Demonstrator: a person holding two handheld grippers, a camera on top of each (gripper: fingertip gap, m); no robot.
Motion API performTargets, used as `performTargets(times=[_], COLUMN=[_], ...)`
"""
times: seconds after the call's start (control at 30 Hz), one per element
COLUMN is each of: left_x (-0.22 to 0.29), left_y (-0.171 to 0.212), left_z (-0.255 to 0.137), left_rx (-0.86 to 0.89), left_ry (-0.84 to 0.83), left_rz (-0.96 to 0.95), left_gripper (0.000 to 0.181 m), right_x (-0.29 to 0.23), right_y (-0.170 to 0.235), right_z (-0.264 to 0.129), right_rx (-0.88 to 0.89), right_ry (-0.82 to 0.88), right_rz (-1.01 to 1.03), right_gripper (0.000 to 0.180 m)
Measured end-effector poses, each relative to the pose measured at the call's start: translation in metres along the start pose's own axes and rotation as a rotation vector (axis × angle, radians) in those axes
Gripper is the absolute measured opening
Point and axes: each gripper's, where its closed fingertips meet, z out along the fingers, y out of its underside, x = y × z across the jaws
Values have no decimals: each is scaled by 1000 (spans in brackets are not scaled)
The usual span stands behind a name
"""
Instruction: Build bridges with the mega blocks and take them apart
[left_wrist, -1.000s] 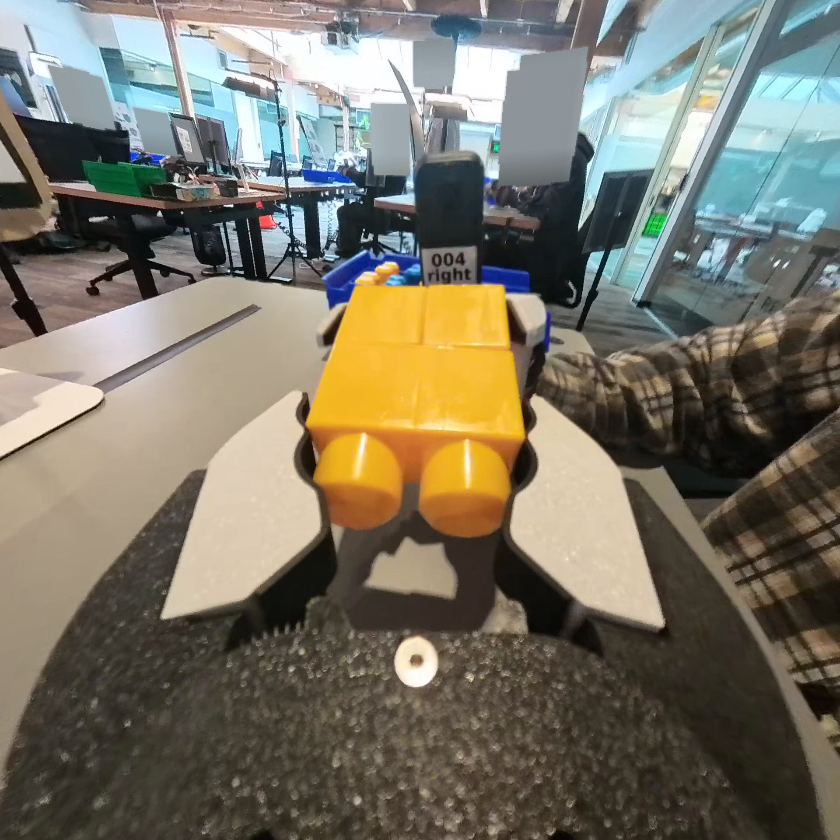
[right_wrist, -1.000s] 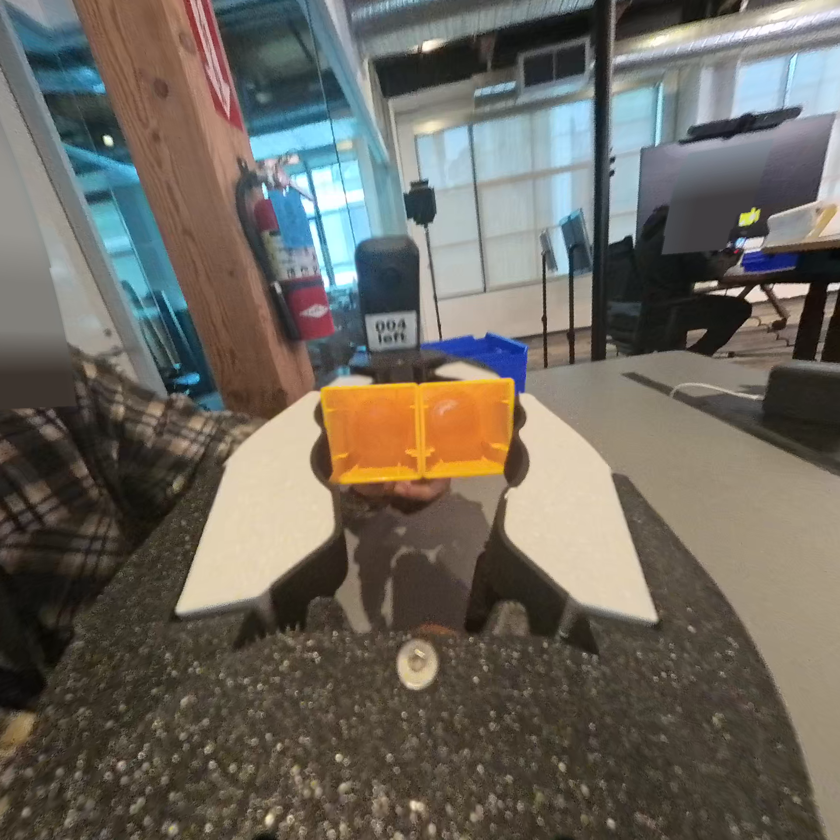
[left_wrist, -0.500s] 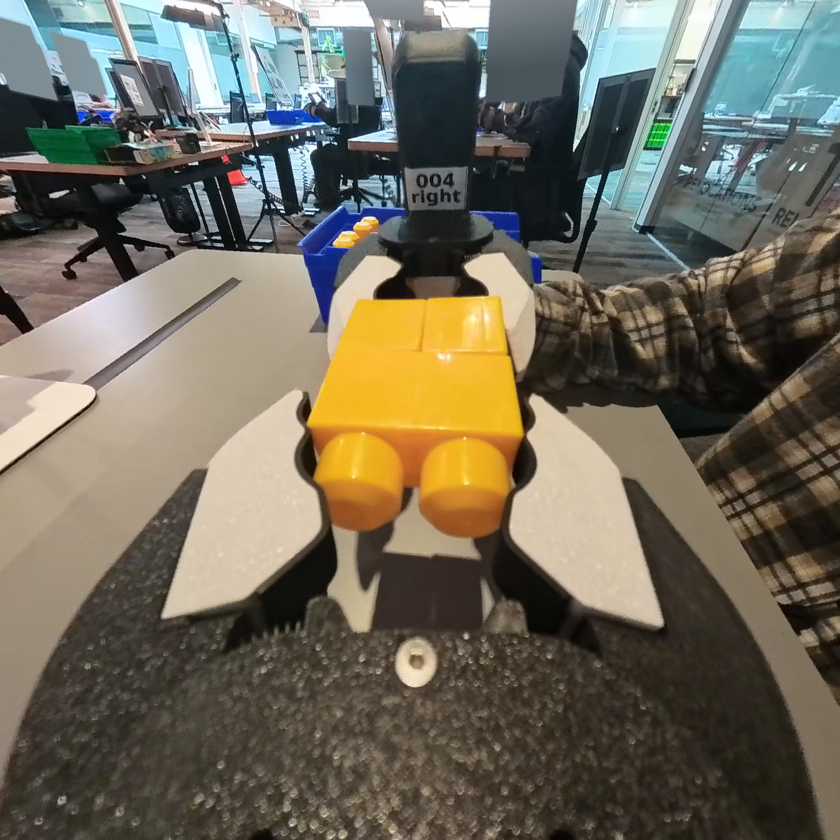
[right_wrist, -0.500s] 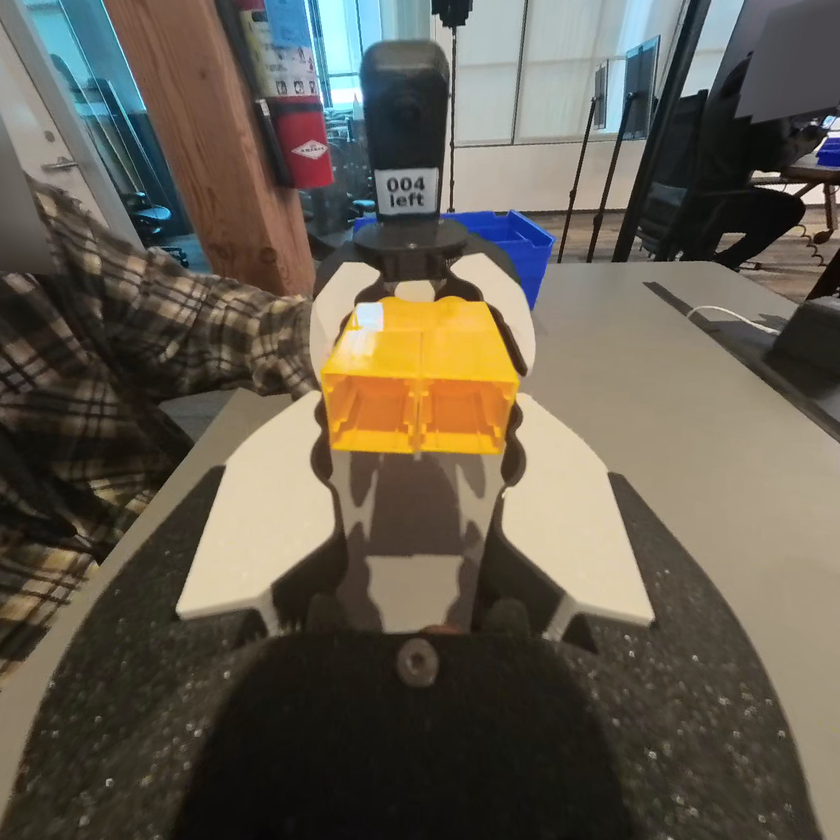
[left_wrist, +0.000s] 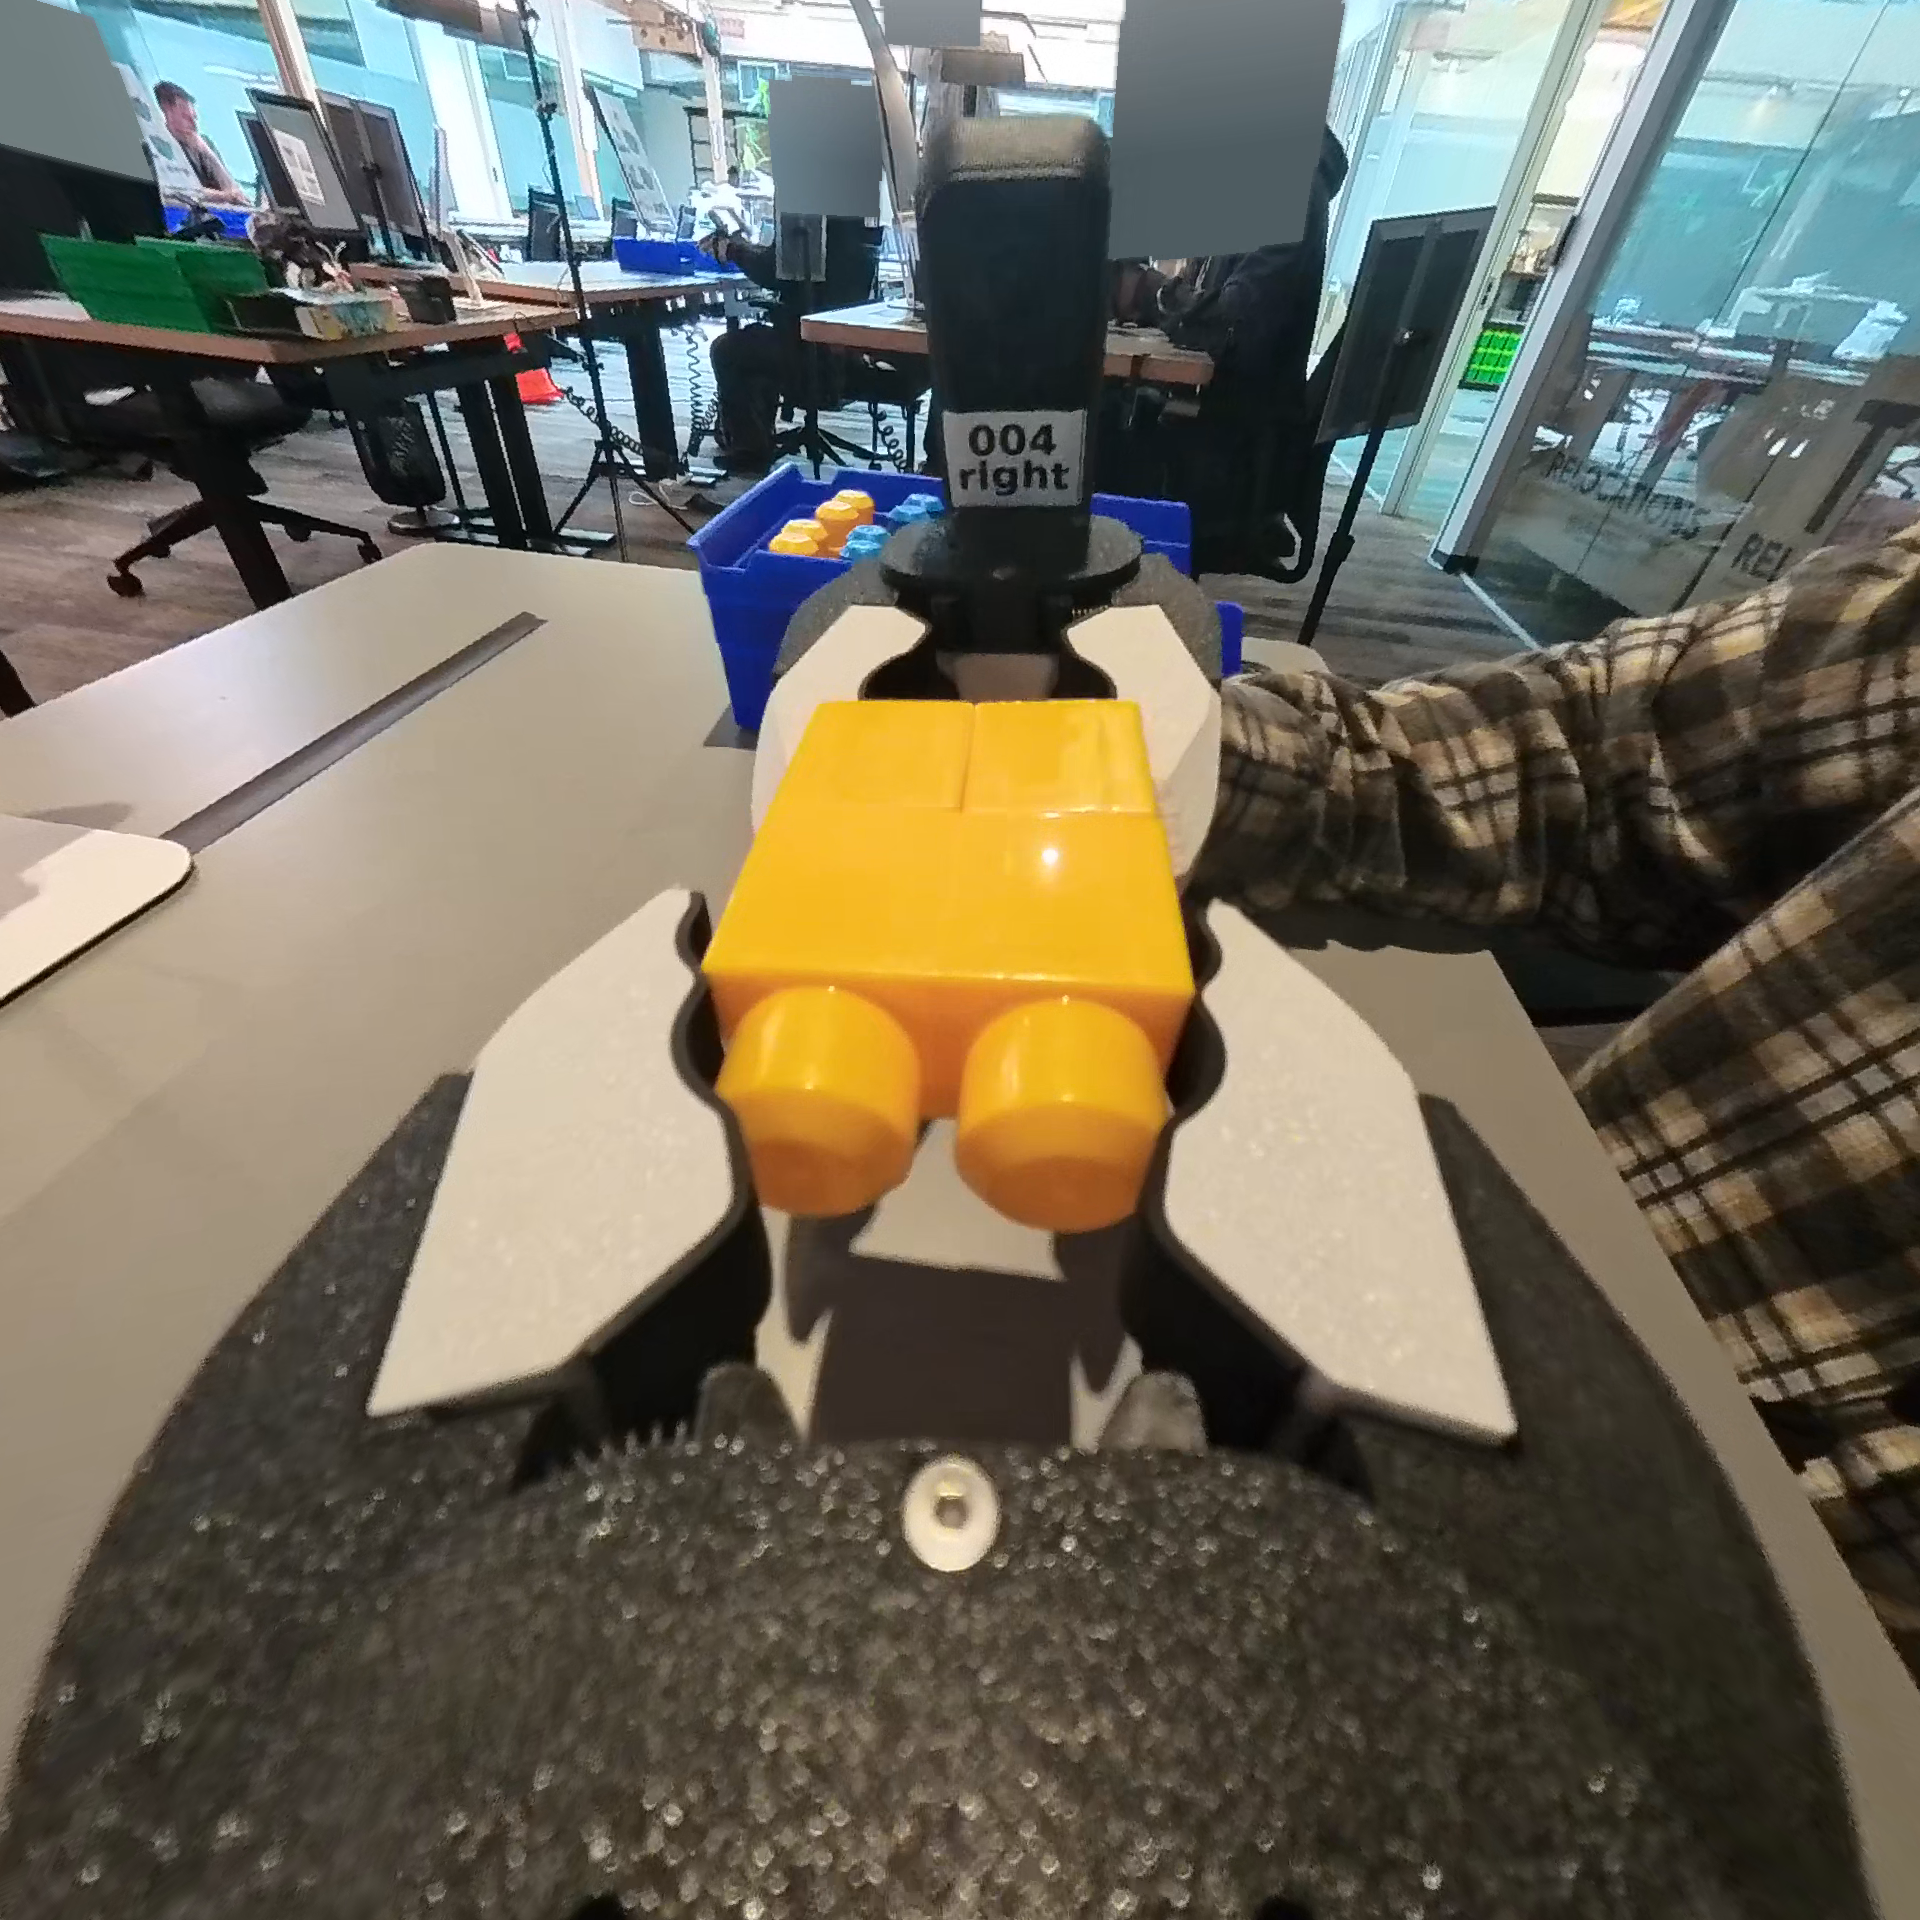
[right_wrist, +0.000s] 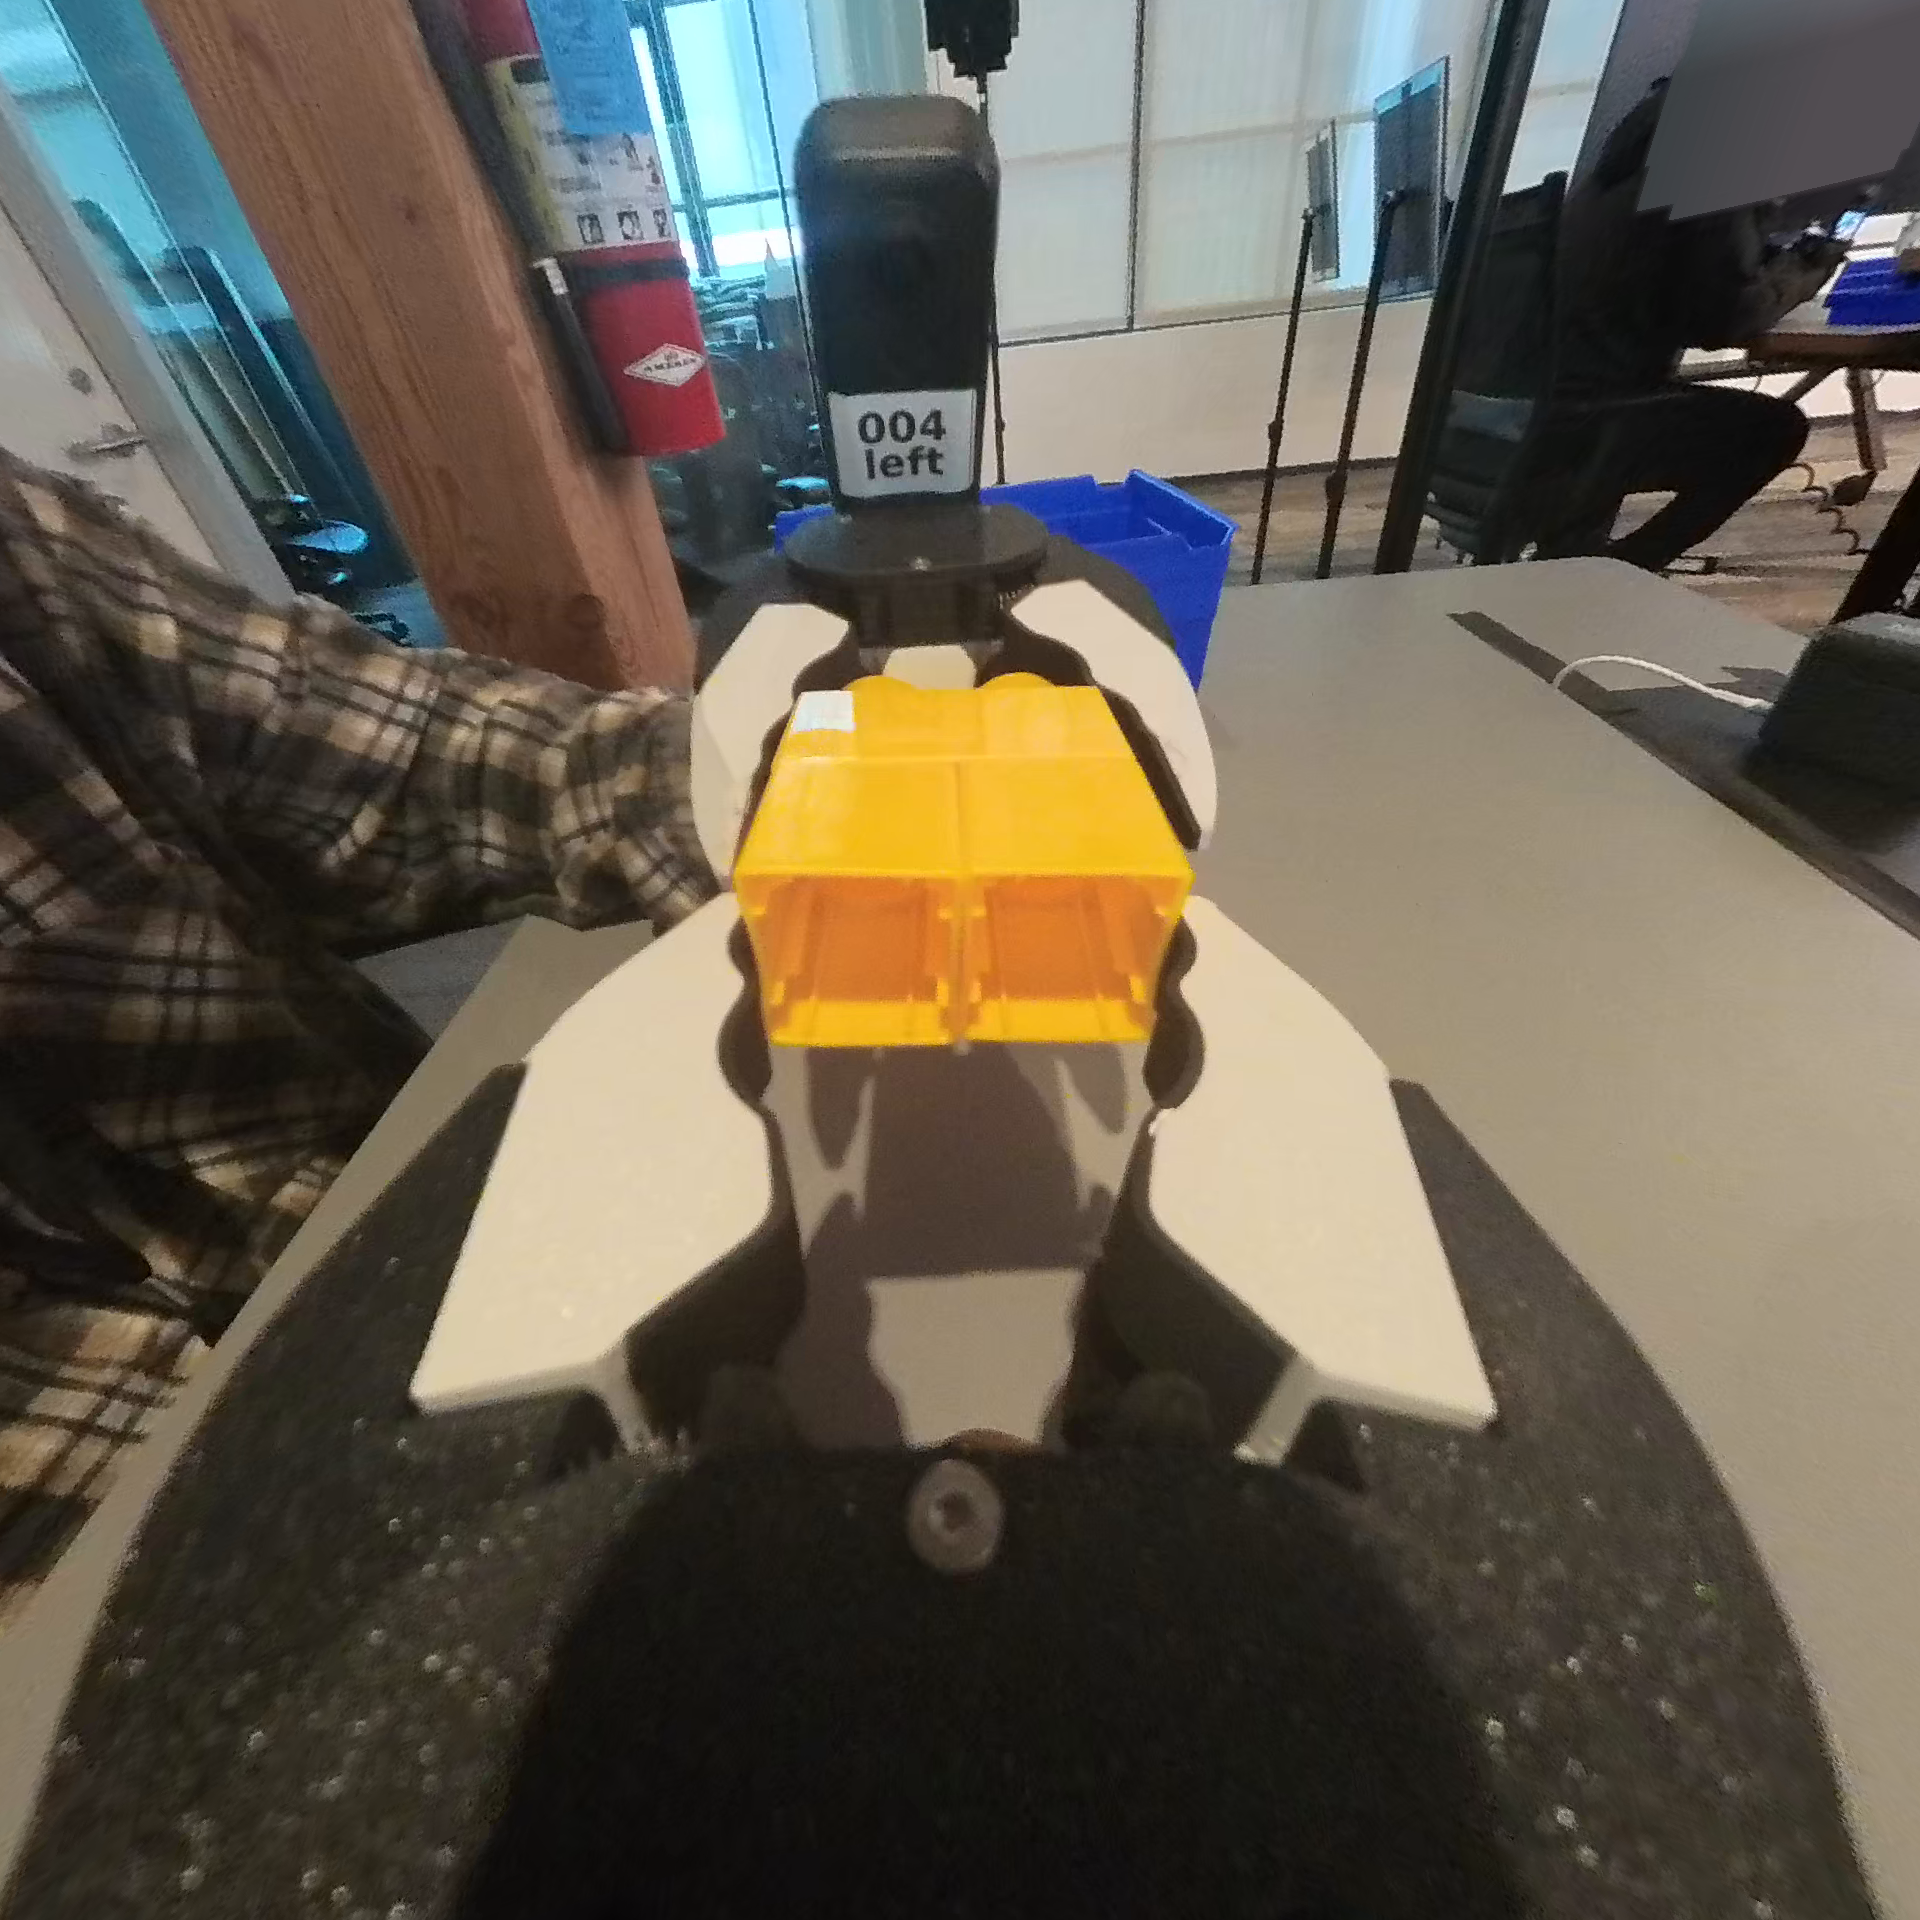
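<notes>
Room: open office with glass partitions, a wooden pillar (right_wrist: 416, 343) carrying a red fire extinguisher (right_wrist: 649, 353), desks and seated people far behind.
Surface: grey worktop (left_wrist: 312, 935), bare near the action; blue bin (left_wrist: 758, 613) of spare orange and blue blocks at its far edge.
Task pieces: two orange mega blocks held end to end above the worktop, faces touching or nearly so; seam not clear enough to call seated or parted.
Near block, left wrist view: orange two-stud block (left_wrist: 951, 935), studs pointing back toward the camera.
Far block, left wrist view: second orange block (left_wrist: 966, 764), hollow underside turned away toward the other camera.
Left claw (left_wrist: 948, 1023): closed on the studded block, fingers pressing its two side walls.
Right claw (right_wrist: 961, 956): closed on the second orange block, open cavities facing its own camera.
Step in hand: probably pressing the pair together or pulling it apart; stills alone give no way to tell which.
Next move: for joining, a straight push along the shared axis with walls kept flush; for parting, a straight pull or slight rocking, grips firm so neither block slips.
Pose: both claws level, nose to nose, tips almost meeting; plaid sleeves (left_wrist: 1558, 769) reaching in from the sides, forearms roughly horizontal over the worktop.
Risk: any twist likely to skew the stud fit.
</notes>
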Motion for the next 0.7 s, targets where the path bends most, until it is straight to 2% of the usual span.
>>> performTargets(times=[0.2, 0.43, 0.5, 0.6, 0.7], left_x=[-2, 2, 11, 26, 43], left_y=[4, 16, 15, 4, -8], left_z=[1, -2, -7, -11, -9], left_rx=[-32, -208, -216, -200, -197], left_ry=[-16, -16, 31, 121, 218], left_rz=[17, 162, 206, 252, 317], left_gripper=[85, 85, 86, 86, 86], right_x=[3, -1, 1, -9, -21], right_y=[5, 24, 21, 3, -7], right_z=[2, -1, -14, -33, -39], right_rx=[-24, -149, -176, -125, -148], right_ry=[30, -41, -58, -200, -333], right_rz=[-13, -76, -22, 194, 411], right_gripper=[72, 77, 87, 82, 74])
